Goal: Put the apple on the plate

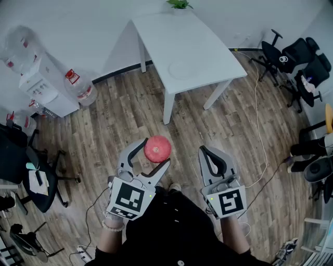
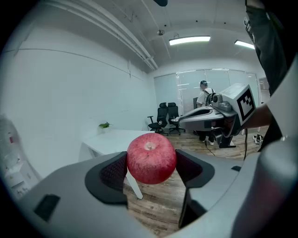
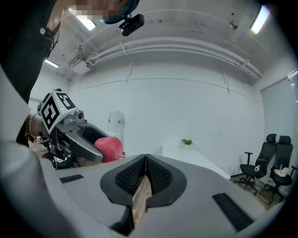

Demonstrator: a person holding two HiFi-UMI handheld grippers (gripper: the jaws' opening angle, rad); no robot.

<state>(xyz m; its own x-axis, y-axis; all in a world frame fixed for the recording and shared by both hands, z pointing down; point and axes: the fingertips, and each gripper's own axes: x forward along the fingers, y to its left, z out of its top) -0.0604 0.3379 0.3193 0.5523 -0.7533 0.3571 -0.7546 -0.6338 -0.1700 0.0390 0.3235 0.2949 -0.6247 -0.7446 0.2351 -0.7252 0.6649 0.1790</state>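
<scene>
**Apple clamped in your left gripper, plate well apart on the table**

At far left, the water dispenser (image 1: pixel 46 85) and the clear bottles beside it are bent by the lens. The dark office chair (image 1: pixel 32 171) below them is cut off by the frame edge. Your left hand (image 1: pixel 112 217) is mostly hidden behind the marker cube; only a wrist with a beaded band shows.

Your left gripper (image 1: pixel 153 154) points forward and a little downward over the wood-plank floor (image 1: pixel 119 119). Its 2 jaws are spread wide and press on either side of the apple (image 1: pixel 157 149). The apple is round, red and faintly speckled, with its stem dimple turned up toward that gripper's camera. The ribbed black pads (image 2: pixel 114 172) touch it on both flanks, so it hangs clear of any surface.

Ahead stands the white table (image 1: pixel 208 41). The plate (image 1: pixel 182 70) on it is white on white, only a faint round outline, and well apart from the apple. A small green plant (image 1: pixel 179 4) at the table's far edge is clipped by the top of the frame.

Your right gripper (image 1: pixel 204 151) is side by side with the left one and tilted slightly down. Its 2 jaws are closed together at the tips with nothing between them.

At right, a pale cable (image 1: pixel 258 119) trails over the floor near the black office chairs (image 1: pixel 296 62), which are partly cut off.
</scene>
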